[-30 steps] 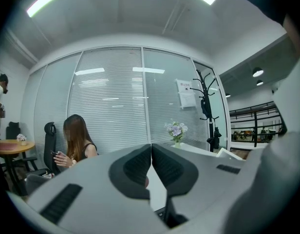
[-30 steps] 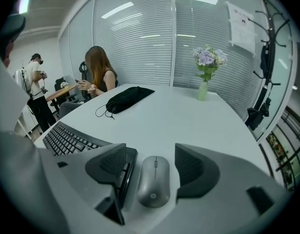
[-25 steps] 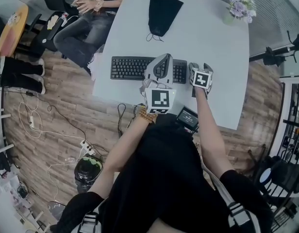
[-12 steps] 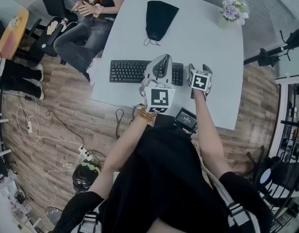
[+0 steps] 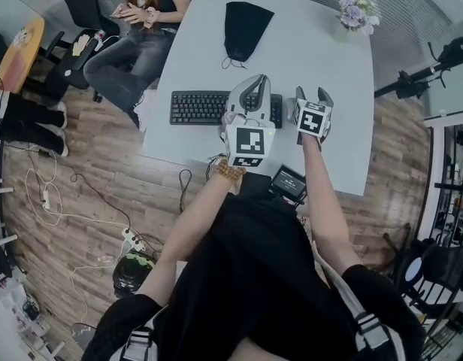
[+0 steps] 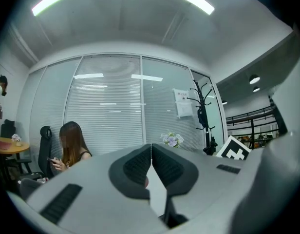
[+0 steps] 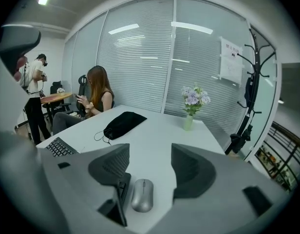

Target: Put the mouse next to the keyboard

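Grippers, hand-held, two, grey with black ribbed pads, nearest the viewer at the centre of the head view. The left gripper [image 6: 151,152] has its pads pressed together with nothing between them and looks level across the tabletop. The right gripper [image 7: 150,152] has its jaws spread wide after just narrowing a little; it grips nothing and tilts down at the table. Slim silver-grey computer mouse [image 7: 141,195], flat on the table at the bottom centre of the right gripper view, seen in the gap beneath the spread jaws and touched by neither pad. It sits just beside the end of the keyboard; whether the two touch cannot be told. Black full-size keyboard [image 5: 201,107], parallel to the near table edge, its right part covered by the left gripper in the head view. White rectangular table [image 5: 322,59]. Black drawstring fabric pouch [image 5: 245,22], upper centre of the head view, well apart from the keyboard. Small vase of pale purple and white flowers [image 7: 191,104], at the far corner, upper right. Seated long-haired person [image 7: 94,99], at the table's far left side. Standing person [image 7: 35,94], left edge of the right gripper view. Glass wall with closed white blinds [image 7: 155,62], and a black coat stand [image 7: 250,101] at right.
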Action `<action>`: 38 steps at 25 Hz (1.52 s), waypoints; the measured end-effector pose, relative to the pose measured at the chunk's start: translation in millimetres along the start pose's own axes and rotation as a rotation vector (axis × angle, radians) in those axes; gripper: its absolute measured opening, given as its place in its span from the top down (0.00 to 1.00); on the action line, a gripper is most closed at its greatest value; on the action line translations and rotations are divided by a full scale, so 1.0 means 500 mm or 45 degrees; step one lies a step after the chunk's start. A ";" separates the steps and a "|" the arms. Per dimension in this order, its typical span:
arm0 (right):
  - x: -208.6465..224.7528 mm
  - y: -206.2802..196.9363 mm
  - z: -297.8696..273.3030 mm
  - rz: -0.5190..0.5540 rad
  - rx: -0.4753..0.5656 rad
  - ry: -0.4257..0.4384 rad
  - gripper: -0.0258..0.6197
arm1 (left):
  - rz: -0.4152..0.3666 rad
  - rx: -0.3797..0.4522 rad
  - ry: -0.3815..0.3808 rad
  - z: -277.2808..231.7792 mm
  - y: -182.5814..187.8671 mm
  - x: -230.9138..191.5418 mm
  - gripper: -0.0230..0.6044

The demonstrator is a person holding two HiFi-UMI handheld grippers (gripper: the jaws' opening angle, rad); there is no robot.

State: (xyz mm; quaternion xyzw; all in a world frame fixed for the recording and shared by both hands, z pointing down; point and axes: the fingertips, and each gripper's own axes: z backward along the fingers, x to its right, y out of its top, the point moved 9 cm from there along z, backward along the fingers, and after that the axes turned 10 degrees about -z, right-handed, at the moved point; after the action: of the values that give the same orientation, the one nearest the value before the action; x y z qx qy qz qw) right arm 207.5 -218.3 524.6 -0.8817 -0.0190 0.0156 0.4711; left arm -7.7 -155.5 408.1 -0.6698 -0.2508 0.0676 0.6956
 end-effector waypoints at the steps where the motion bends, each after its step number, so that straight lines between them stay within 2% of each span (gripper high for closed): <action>1: 0.000 0.006 0.005 0.003 0.010 -0.006 0.54 | -0.001 0.001 -0.004 0.000 0.004 0.000 0.94; 16: -0.003 0.035 0.075 0.034 0.119 -0.006 0.56 | -0.015 0.040 -0.027 0.011 0.051 0.001 0.94; 22: -0.014 0.068 0.117 0.073 0.221 0.026 0.57 | -0.025 0.058 -0.040 0.010 0.064 0.008 0.94; 32: -0.027 0.116 0.188 0.042 0.401 0.079 0.60 | -0.031 0.098 -0.031 0.024 0.088 0.004 0.94; 38: -0.039 0.120 0.230 0.077 0.527 0.119 0.63 | -0.036 0.134 -0.017 0.034 0.096 0.010 0.94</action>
State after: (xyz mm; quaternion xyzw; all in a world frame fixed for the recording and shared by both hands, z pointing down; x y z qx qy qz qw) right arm 183.7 -157.3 411.0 -0.7660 0.0331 -0.0075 0.6419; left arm 0.8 -133.5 362.4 -0.6281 -0.2611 0.0753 0.7292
